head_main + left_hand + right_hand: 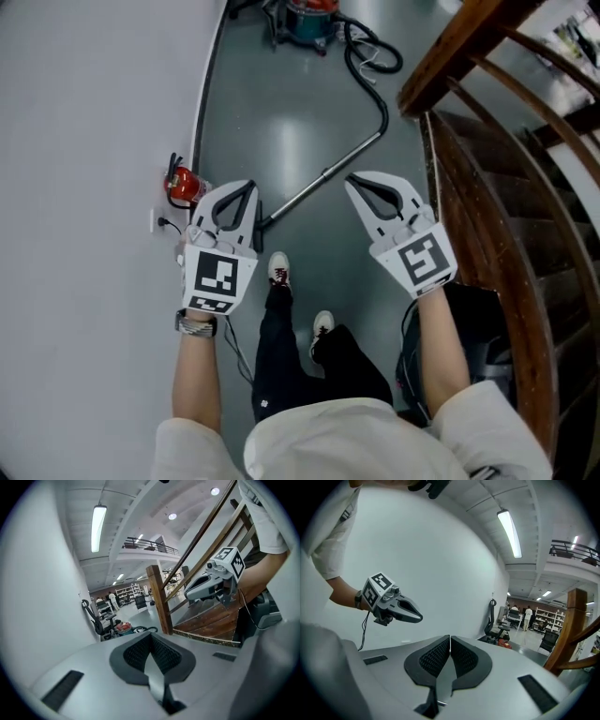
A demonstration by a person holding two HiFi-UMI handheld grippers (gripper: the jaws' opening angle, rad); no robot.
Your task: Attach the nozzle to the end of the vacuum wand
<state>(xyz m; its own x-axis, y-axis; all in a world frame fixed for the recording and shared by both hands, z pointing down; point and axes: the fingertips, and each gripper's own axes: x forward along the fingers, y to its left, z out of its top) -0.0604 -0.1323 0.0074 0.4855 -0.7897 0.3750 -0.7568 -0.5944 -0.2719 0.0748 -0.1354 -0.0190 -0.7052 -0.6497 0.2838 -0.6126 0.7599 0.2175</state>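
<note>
The metal vacuum wand (323,175) lies slantwise on the grey floor. A black hose (373,82) runs from its far end to the vacuum cleaner (307,19) at the top. The wand's near end (265,221) is dark and partly hidden behind my left gripper; I cannot make out a nozzle there. My left gripper (250,186) and right gripper (351,182) are held up high in front of the person, well above the floor. Both are shut with nothing between the pads (161,654) (437,656). Each gripper view also shows the other gripper in the air (187,592) (419,617).
A white wall (84,141) runs along the left, with a red canister (183,186) at its foot. A wooden staircase with a banister (487,122) fills the right. The person's legs and shoes (279,270) stand below the grippers. Office chairs (101,618) and shelves stand far off.
</note>
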